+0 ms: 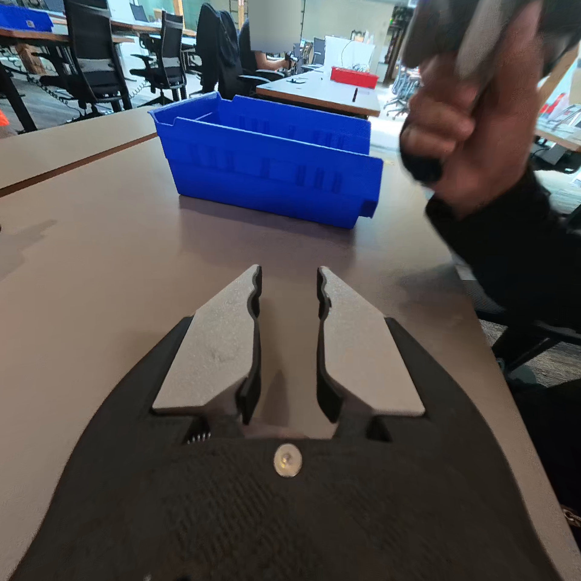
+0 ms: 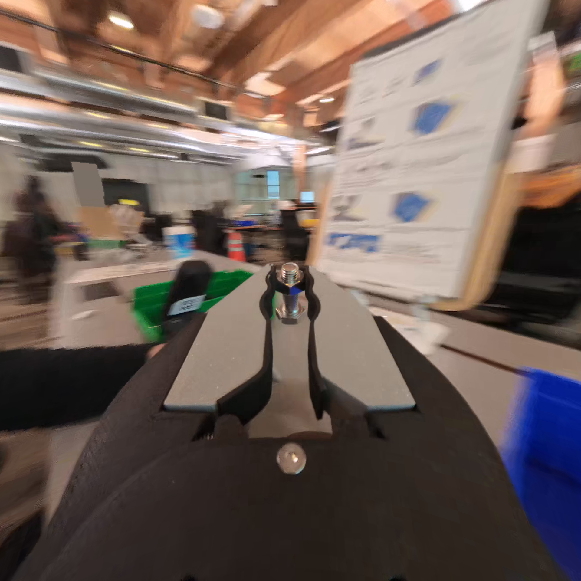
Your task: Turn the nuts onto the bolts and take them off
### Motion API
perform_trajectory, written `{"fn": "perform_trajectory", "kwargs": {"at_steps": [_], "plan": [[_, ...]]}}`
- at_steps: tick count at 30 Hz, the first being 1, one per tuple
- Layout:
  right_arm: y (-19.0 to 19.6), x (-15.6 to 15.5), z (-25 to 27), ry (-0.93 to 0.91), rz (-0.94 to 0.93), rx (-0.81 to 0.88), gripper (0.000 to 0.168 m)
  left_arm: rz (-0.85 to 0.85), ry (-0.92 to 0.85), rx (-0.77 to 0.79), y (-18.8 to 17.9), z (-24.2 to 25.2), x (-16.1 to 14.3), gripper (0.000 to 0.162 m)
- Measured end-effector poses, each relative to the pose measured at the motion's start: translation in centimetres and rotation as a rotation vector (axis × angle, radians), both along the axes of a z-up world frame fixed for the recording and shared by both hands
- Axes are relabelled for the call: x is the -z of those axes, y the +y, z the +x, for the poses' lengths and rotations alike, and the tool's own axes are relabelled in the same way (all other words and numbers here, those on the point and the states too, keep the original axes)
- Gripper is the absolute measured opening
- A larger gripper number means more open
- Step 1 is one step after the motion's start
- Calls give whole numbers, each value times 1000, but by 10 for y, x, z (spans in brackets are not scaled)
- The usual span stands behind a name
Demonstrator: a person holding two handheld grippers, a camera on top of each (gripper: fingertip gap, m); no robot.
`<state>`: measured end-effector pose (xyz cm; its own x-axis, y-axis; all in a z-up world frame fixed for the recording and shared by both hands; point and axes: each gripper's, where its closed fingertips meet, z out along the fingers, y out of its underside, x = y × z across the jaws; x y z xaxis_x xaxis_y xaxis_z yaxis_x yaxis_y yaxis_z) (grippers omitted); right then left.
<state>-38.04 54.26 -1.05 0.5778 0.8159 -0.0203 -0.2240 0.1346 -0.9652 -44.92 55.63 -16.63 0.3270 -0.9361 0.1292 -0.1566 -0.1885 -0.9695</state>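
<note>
In the right wrist view my right gripper (image 2: 289, 279) is shut on a steel nut (image 2: 289, 278) threaded near the top of a silver bolt (image 2: 288, 301). The bolt stands upright between the fingertips, threaded end up and hex head at the bottom, held in the air above the table. In the left wrist view my left gripper (image 1: 288, 276) is open and empty, low over the grey-brown table (image 1: 110, 251), with a blue bin (image 1: 270, 163) a short way ahead. A hand (image 1: 456, 135) holds the blurred right gripper body high at the upper right.
A green bin (image 2: 226, 286) sits behind a black handle-like part with a white label (image 2: 188, 292). The blue bin's corner (image 2: 547, 456) is at the lower right. A white poster board (image 2: 415, 176) stands on the right. Chairs, other tables and a red bin (image 1: 353, 77) are behind. My hands' fingertips stand some 15 cm from each other.
</note>
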Motion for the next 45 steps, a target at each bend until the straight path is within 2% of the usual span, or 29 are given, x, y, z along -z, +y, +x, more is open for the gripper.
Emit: {"fn": "perform_trajectory", "kwargs": {"at_steps": [3, 5, 7, 10, 12, 13, 14, 16, 19, 22, 24, 26, 29, 34, 38, 42, 45], "plan": [[25, -26, 91, -97, -27, 387, 15, -5, 32, -5, 0, 2, 6, 31], [45, -13, 141, -154, -131, 507, 15, 5, 56, -2, -1, 4, 9, 30], [72, 34, 175, -259, -314, 547, 15, 26, 78, 4, -4, 6, 11, 29], [105, 125, 209, -461, -615, 571, 16, 49, 102, 2, -5, 8, 13, 29], [115, 161, 216, -544, -730, 554, 16, 49, 104, 4, -5, 8, 13, 29], [121, 164, 220, -562, -740, 572, 18, 48, 102, 1, -5, 7, 13, 28], [126, 158, 223, -565, -724, 594, 28, 45, 100, -1, -4, 7, 13, 28], [133, 129, 221, -536, -667, 616, 37, 40, 96, -6, -2, 5, 13, 28], [130, 62, 198, -470, -502, 601, 39, 27, 97, -13, 0, 4, 14, 28], [111, 8, 145, -425, -362, 485, 40, 24, 95, -15, 1, 4, 14, 28], [95, -9, 101, -432, -312, 376, 45, 24, 99, -18, 1, 4, 14, 28], [82, -12, 55, -436, -280, 264, 48, 25, 100, -21, 1, 4, 14, 28], [73, 10, -14, -460, -292, 107, 56, 26, 101, -33, 3, 4, 14, 28], [123, 101, -71, -539, -353, 169, 57, 38, 105, -46, 4, 2, 14, 28], [150, 176, -84, -601, -360, 221, 52, 26, 99, -55, 7, 1, 14, 28], [146, 186, -85, -640, -319, 205, 54, 10, 99, -67, 9, 0, 15, 28], [138, 191, -95, -590, -408, 117, 55, 5, 104, -63, 8, 1, 16, 28]]}}
